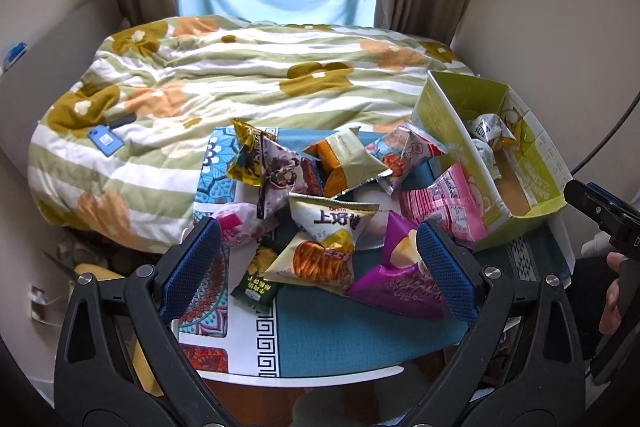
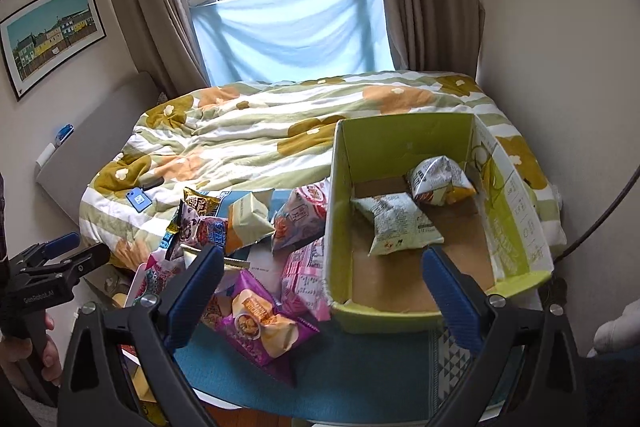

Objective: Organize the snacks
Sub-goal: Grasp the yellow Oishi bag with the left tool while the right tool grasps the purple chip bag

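Several snack bags lie piled on a small table with a patterned cloth [image 1: 344,339]. Among them are a cream bag with Chinese writing [image 1: 324,251], a purple bag [image 1: 396,283], a pink bag [image 1: 448,211] and an orange bag [image 1: 348,163]. A green cardboard box [image 1: 452,131] stands at the right with two pale bags inside [image 2: 400,227]. My left gripper [image 1: 316,267] is open and empty above the cream bag. My right gripper [image 2: 324,295] is open and empty over the box's near left corner [image 2: 340,307]. The purple bag [image 2: 260,323] lies left of the box.
A bed with a flowered quilt [image 1: 240,75] lies behind the table. A blue phone [image 1: 106,141] lies on the quilt. Curtains and a window are at the back. The other gripper shows at the right edge [image 1: 600,211] and at the left edge in the right wrist view [image 2: 48,267].
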Available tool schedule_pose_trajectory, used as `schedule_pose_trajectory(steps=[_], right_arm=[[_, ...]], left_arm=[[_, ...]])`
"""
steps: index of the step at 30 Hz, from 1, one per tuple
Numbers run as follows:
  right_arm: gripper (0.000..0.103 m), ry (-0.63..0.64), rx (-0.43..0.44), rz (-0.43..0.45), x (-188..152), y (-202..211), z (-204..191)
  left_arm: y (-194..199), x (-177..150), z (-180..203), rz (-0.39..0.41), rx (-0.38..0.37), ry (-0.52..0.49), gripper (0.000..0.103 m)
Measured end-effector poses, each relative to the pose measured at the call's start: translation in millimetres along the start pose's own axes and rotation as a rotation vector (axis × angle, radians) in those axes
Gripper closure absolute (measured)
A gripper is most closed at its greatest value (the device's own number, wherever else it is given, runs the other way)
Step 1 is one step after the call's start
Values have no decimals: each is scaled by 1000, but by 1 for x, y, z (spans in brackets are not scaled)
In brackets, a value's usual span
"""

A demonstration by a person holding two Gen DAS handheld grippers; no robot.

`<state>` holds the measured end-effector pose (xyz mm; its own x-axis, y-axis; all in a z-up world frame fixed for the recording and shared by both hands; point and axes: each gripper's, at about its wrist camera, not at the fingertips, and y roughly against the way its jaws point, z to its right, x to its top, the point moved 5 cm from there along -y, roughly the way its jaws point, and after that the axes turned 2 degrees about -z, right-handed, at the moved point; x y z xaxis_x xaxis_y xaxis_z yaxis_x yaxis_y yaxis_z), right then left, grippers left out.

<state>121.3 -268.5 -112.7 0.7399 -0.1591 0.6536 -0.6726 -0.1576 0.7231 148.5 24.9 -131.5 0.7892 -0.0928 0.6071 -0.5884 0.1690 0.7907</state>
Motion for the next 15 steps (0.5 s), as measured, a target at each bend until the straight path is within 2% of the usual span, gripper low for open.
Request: schedule_pose_trajectory(steps=[6,11,15], right_arm=[[4,-139,-39,-39,-44,-11,-16],[4,-213,-74,-60,-76,-26,-24],[4,-268,-58,-105,-100,-47,-29]], left_arm=[[-42,-23,-6,-66,-55,-100,5],[-89,-38,1,-127,-118,-123,6],[-122,-43,10,-141,-97,-183,6]])
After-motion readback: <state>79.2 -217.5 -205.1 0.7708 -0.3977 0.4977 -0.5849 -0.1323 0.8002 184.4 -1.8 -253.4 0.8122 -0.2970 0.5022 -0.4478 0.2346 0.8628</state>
